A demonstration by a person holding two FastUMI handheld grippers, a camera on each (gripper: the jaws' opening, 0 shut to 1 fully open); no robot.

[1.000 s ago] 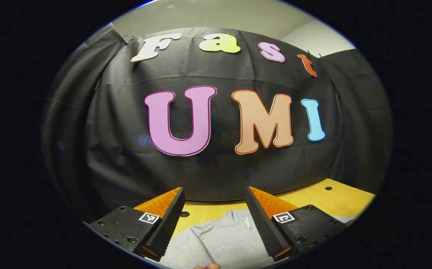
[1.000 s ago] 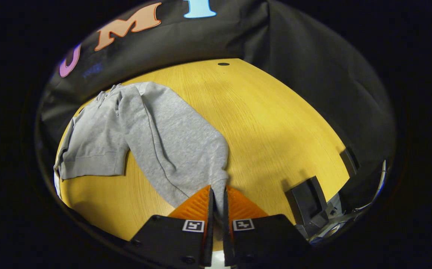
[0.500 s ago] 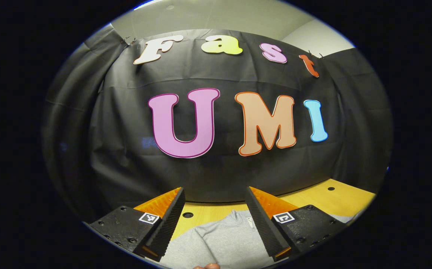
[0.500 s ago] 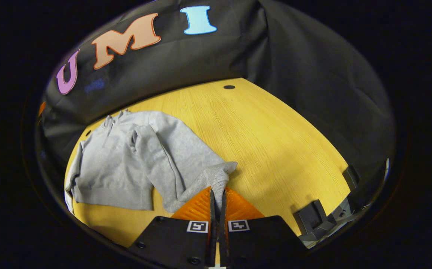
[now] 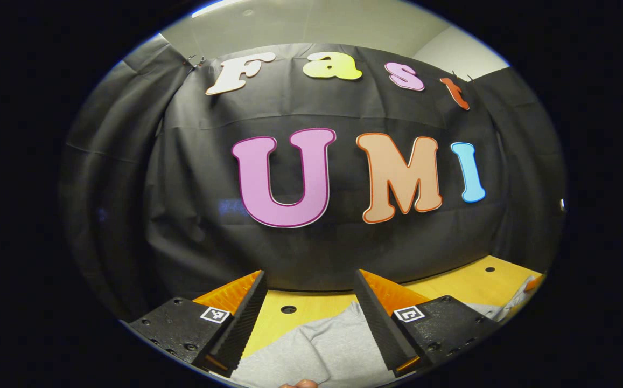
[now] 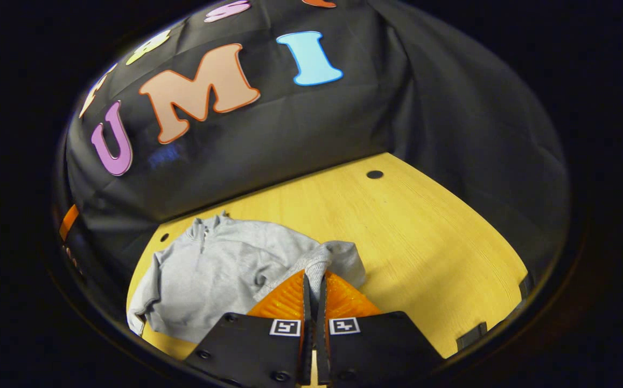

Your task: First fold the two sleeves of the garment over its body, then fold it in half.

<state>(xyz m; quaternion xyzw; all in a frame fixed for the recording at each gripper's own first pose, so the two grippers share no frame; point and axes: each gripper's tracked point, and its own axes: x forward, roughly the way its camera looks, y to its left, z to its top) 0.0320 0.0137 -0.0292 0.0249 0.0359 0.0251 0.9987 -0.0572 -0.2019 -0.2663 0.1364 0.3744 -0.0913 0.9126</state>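
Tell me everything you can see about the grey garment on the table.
The grey garment looks like a soft knit sweatshirt with a short collar opening. It lies on the yellow wooden table, near the black cloth wall. The right gripper has its jaws shut on the ribbed cuff of one sleeve, raised over the body. The left gripper hangs open above it.
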